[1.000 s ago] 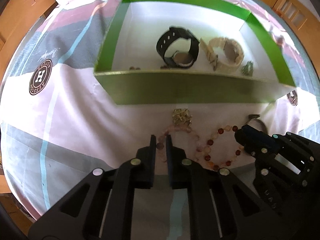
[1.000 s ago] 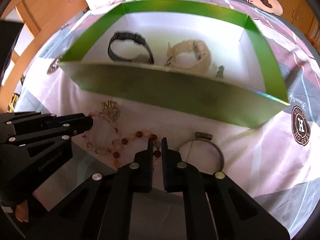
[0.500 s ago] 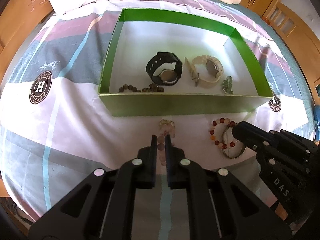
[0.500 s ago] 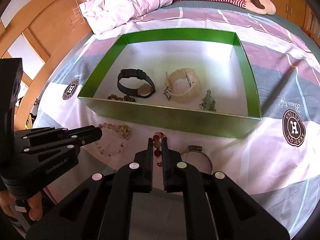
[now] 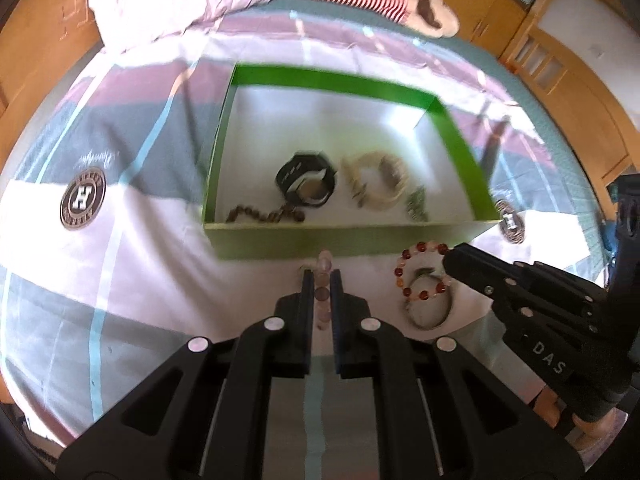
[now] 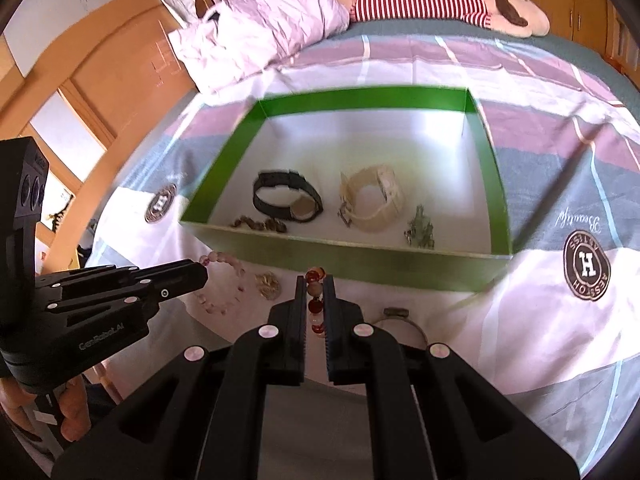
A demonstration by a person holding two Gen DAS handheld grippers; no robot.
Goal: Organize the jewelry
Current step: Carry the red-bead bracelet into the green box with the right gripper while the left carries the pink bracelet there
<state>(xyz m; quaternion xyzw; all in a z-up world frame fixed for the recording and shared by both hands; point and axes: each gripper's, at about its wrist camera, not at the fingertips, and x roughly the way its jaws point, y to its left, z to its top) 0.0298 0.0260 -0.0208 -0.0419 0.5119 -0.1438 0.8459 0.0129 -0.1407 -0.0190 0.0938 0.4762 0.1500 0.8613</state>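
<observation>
**Two bracelets gripped, four pieces in the box**

Left gripper has its jaws closed on one pink bracelet, whose pale beads sit in a line between the fingers. In the right view that bracelet hangs from the left gripper in a loop over the bedspread, with a small gold charm beside it.

Right gripper has its jaws closed on one red bracelet. From the left view the red bracelet shows as a ring of red and clear beads at the tip of the right gripper. One metal bangle lies below it on the bedspread.

The green box sits just beyond both grippers. It holds four pieces: one black watch, one cream watch, one brown bead string against the near wall, and one small green trinket.

One striped doll and one pillow lie at the far end.
</observation>
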